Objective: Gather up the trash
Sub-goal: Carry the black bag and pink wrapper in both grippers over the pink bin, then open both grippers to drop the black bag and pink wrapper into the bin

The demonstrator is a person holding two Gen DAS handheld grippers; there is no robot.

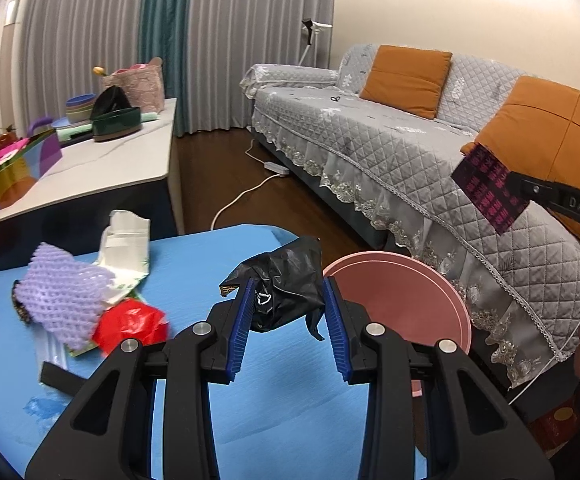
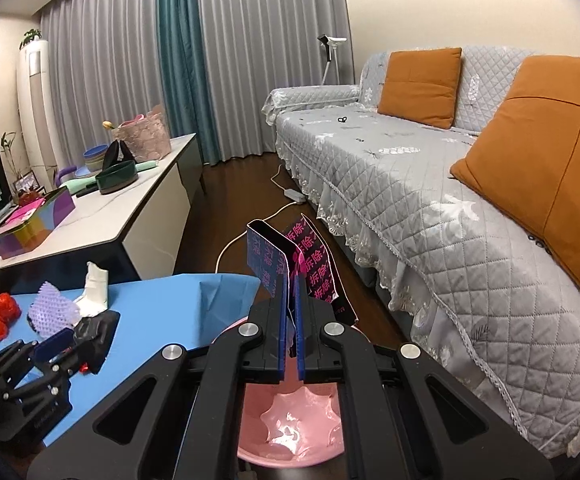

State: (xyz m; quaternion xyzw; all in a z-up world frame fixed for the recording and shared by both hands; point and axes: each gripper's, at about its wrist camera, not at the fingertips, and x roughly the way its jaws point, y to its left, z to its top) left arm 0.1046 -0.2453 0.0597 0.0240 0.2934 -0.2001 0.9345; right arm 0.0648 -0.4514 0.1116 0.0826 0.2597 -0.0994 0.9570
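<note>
The left gripper (image 1: 290,320) clamps a crumpled black bag (image 1: 281,284). The right gripper (image 2: 293,320) pinches a dark printed carton (image 2: 285,256); a pink bin (image 2: 290,432) sits below it.

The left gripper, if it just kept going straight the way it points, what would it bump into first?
The left gripper already holds a crumpled black bag between its pads. Straight past that comes the far edge of the blue table, then probably the dark floor before the sofa; depth is hard to judge.

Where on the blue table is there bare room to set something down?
The blue table is bare near the left gripper, between the red wrapper and pink bin. Its left end is crowded: purple foam net, white packet, more red plastic.
</note>
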